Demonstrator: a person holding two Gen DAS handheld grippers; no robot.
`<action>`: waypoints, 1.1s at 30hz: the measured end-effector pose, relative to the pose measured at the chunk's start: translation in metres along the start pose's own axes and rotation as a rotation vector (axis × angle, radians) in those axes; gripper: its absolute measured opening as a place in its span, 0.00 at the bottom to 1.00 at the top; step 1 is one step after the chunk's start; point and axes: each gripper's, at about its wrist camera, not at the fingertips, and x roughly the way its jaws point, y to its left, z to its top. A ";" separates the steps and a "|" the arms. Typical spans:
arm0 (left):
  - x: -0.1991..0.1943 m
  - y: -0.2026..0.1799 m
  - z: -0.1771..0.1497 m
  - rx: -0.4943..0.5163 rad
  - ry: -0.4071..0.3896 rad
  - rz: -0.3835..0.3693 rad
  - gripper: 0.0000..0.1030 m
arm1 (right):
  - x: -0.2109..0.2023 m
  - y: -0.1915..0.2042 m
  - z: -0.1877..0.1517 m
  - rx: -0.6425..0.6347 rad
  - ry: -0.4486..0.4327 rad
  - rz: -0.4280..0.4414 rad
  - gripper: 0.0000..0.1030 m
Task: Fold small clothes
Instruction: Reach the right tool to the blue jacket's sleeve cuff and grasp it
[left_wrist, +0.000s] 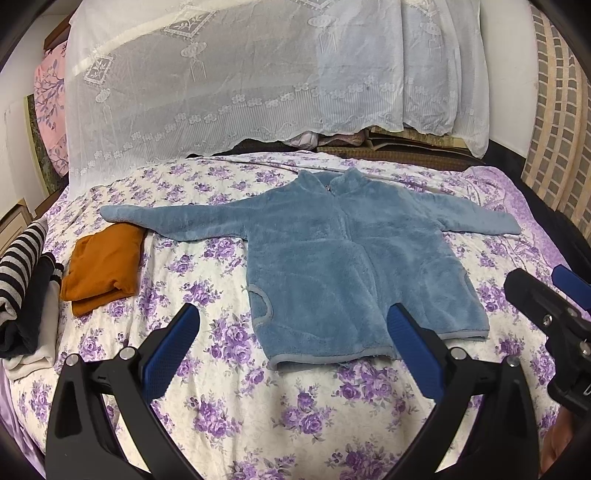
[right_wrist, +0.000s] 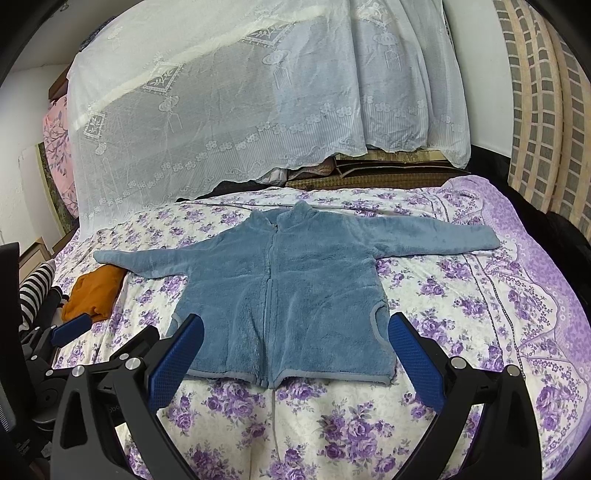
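A small blue fleece jacket (left_wrist: 343, 258) lies flat and face up on the floral bedspread (left_wrist: 258, 398), zipped, both sleeves spread out sideways. It also shows in the right wrist view (right_wrist: 295, 295). My left gripper (left_wrist: 293, 321) is open and empty, hovering over the bed just short of the jacket's hem. My right gripper (right_wrist: 295, 332) is open and empty, above the hem at the jacket's front. The right gripper shows at the right edge of the left wrist view (left_wrist: 546, 302).
A folded orange garment (left_wrist: 103, 266) lies left of the jacket, under its left sleeve tip. A black-and-white striped pile (left_wrist: 26, 288) sits at the bed's left edge. A white lace cloth (left_wrist: 240, 81) covers stacked bedding at the back.
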 end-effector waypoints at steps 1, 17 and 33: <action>0.003 0.000 0.001 -0.001 0.006 0.000 0.96 | 0.001 -0.001 0.000 0.004 0.000 0.000 0.97; 0.117 0.037 0.013 -0.095 0.184 -0.027 0.96 | 0.097 -0.095 -0.017 0.261 0.088 0.110 0.97; 0.231 0.101 0.086 -0.383 0.222 -0.082 0.96 | 0.183 -0.298 0.002 0.891 0.059 0.189 0.97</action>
